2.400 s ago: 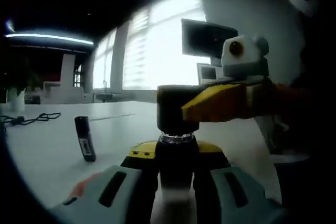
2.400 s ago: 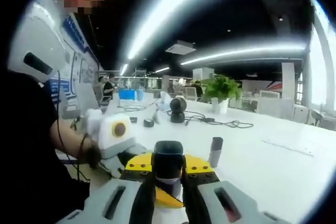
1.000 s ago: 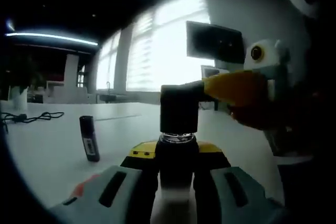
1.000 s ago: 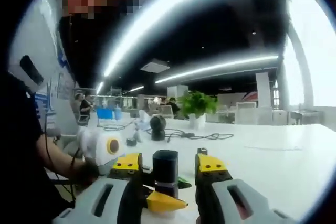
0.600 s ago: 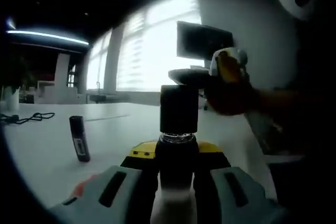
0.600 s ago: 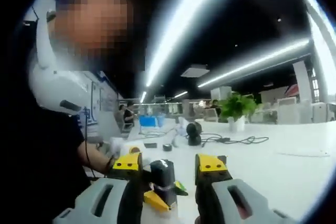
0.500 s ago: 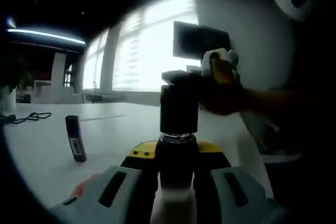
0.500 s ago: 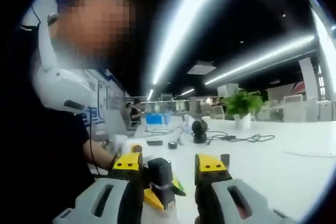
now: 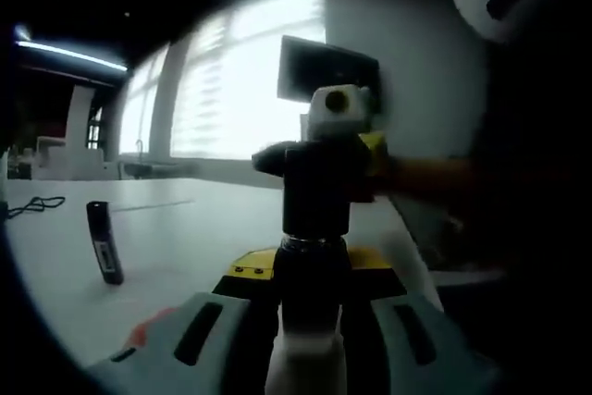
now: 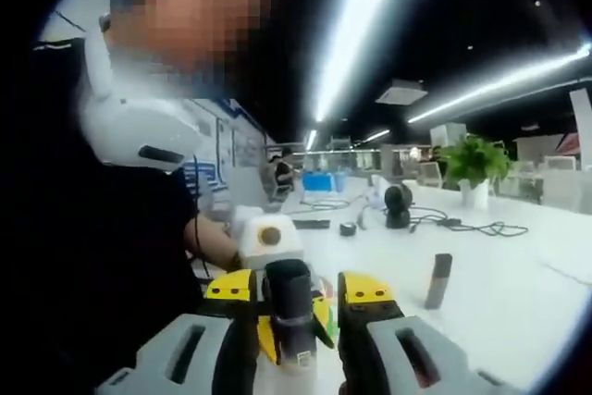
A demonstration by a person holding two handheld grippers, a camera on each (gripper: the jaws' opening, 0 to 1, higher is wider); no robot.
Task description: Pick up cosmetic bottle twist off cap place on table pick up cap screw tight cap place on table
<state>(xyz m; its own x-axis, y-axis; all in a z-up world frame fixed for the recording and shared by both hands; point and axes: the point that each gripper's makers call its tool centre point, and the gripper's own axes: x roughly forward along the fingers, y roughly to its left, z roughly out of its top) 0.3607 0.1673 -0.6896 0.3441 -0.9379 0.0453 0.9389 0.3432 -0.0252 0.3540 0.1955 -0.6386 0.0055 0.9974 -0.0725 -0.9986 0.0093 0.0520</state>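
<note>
Bottle [image 9: 313,256] in L tongs [image 9: 313,295], R tongs [image 10: 289,295] astride cap [image 10: 289,291]

White table [image 9: 213,238] bears dark tube [image 9: 104,240], cable [image 10: 462,226].

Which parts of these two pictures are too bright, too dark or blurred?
Left gripper view: the bright window is washed out, so the black cap of the cosmetic bottle is a dark shape; the right gripper behind it is smeared. Right gripper view: the ceiling light strips glare; the black cap is sharp.
</note>
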